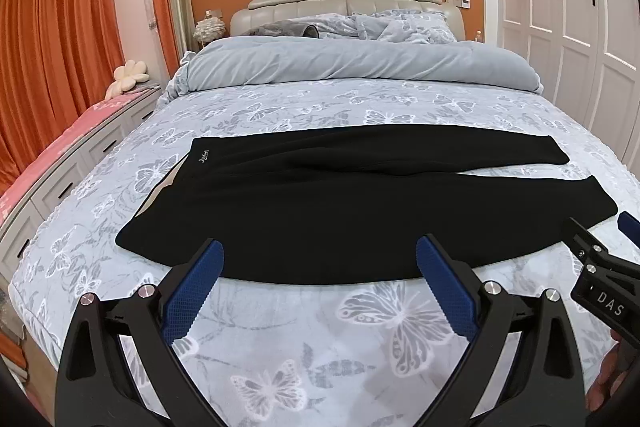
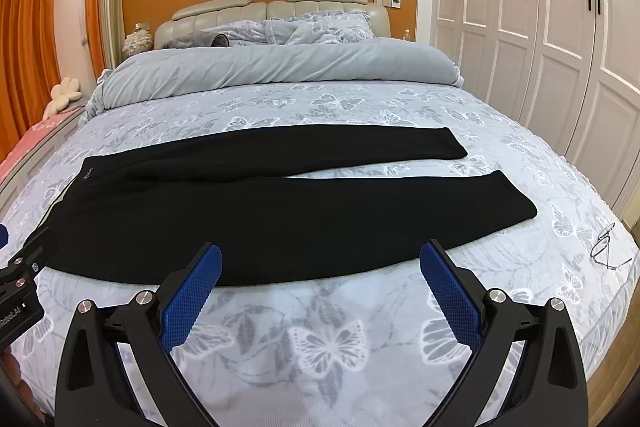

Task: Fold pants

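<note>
Black pants lie spread flat across the butterfly-print bed sheet, waistband to the left, two legs reaching right. In the right wrist view the pants show the same way, legs split apart at the right. My left gripper hovers open above the near edge of the pants, nothing between its blue pads. My right gripper is also open over the near hem edge, empty. The right gripper shows at the right edge of the left wrist view; the left gripper at the left edge of the right wrist view.
A rolled grey duvet and pillows lie toward the headboard. Eyeglasses rest on the sheet near the bed's right edge. White wardrobes stand to the right, a drawer unit with a pink cover to the left.
</note>
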Motion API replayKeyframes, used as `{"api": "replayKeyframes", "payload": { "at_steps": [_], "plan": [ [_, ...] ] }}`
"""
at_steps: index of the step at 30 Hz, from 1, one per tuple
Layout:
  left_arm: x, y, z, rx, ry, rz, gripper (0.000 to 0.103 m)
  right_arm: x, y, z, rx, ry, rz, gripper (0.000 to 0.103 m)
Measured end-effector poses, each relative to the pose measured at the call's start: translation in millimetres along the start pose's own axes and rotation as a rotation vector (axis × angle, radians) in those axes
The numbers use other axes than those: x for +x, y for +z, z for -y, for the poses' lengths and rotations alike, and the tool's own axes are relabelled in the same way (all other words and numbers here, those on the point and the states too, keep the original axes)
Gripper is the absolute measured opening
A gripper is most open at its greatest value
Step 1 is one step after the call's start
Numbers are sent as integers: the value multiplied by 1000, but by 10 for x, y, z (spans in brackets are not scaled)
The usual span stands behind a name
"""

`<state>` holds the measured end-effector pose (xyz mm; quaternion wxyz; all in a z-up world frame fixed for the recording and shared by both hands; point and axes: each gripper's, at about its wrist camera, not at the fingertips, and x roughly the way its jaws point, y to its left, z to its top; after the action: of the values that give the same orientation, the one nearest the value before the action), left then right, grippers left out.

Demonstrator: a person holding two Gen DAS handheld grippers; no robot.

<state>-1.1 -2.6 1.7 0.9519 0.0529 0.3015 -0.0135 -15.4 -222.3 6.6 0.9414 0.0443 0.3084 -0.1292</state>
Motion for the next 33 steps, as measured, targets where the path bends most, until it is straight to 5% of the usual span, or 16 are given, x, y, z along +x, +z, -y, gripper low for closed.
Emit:
{"api": "replayKeyframes", "payload": {
  "at_steps": [33],
  "plan": [
    [31,-13,-27,-8,15,5,95,-14,5,10,-1,-3,-1,98]
  ]
}}
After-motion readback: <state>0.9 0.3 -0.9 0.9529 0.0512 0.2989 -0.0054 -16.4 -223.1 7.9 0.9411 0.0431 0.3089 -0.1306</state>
